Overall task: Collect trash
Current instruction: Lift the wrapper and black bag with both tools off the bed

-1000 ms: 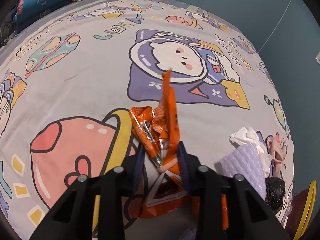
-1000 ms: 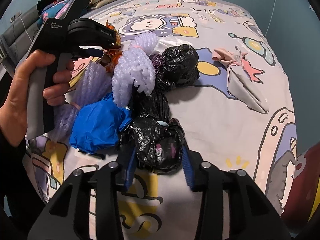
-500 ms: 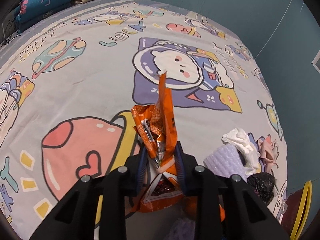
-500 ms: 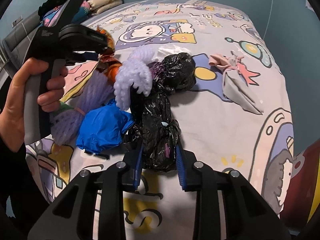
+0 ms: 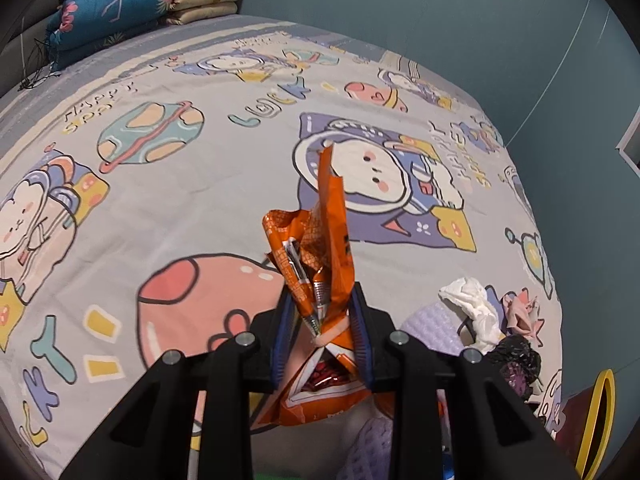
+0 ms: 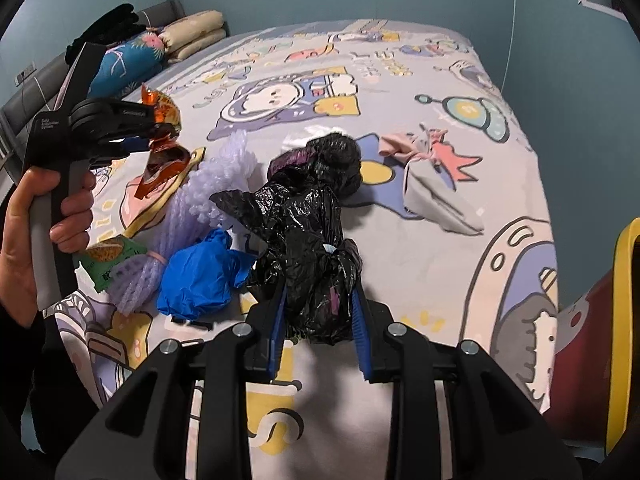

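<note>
My left gripper (image 5: 320,320) is shut on an orange snack wrapper (image 5: 320,256) and holds it lifted above the bed; the same gripper and wrapper (image 6: 160,140) show in the right wrist view at left. My right gripper (image 6: 318,308) is shut on a crumpled black plastic bag (image 6: 312,264), raised a little off the sheet. Another black bag (image 6: 328,160) lies just behind it. A blue glove (image 6: 200,276), purple foam netting (image 6: 208,192) and a green wrapper (image 6: 108,260) lie on the bed to the left.
The cartoon-print bed sheet (image 5: 160,184) fills both views. A pink and grey rag (image 6: 432,184) lies to the right. White tissue (image 5: 472,304) sits in the pile. A yellow-rimmed bin (image 6: 624,320) stands off the bed's right edge. Folded pillows (image 5: 132,4) lie at the headboard.
Both grippers have risen. The right one closed on the black bag and lifted it clear of the sheet. The left one carried the orange wrapper higher and away from the pile.
</note>
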The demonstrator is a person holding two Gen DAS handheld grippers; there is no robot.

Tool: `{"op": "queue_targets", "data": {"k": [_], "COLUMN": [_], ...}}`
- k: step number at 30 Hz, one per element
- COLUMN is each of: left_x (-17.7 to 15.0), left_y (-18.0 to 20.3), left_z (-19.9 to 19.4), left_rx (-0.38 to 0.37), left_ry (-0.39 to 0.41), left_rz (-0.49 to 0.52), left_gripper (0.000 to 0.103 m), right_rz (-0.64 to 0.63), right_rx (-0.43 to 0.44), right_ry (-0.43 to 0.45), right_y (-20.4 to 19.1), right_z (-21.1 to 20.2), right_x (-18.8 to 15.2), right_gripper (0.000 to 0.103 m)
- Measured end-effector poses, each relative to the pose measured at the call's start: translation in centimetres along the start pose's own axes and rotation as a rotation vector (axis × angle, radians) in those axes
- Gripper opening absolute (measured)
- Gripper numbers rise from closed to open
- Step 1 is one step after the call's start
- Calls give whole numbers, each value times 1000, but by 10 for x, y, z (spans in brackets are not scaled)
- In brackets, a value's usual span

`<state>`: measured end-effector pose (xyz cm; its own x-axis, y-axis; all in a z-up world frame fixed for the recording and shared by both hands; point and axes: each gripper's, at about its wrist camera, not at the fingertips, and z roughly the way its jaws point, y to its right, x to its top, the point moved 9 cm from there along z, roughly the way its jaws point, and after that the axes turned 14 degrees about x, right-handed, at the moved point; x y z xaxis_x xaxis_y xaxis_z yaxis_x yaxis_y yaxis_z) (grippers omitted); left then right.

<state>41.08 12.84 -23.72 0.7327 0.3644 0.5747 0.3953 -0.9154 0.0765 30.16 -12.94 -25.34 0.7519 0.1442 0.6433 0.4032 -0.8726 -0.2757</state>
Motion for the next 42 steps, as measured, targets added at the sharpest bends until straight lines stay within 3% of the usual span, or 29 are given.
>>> {"op": "queue_targets", "data": {"k": [18, 22, 42], "left_x": [3, -1, -27], "left_y": [-16, -3, 93], "left_z": [-56, -72, -119], "left_rx": [53, 47, -76], "left_ry": [145, 182, 197], "left_rz": [79, 121, 271], "left_gripper": [26, 26, 26], "right_rz": [77, 90, 103], "right_rx": [-25, -33, -44], "right_ry": [135, 166, 271], "right_y": [19, 26, 57], "right_z": [-49, -63, -133], "right_x": [26, 34, 55], "right_gripper": [27, 27, 27]}}
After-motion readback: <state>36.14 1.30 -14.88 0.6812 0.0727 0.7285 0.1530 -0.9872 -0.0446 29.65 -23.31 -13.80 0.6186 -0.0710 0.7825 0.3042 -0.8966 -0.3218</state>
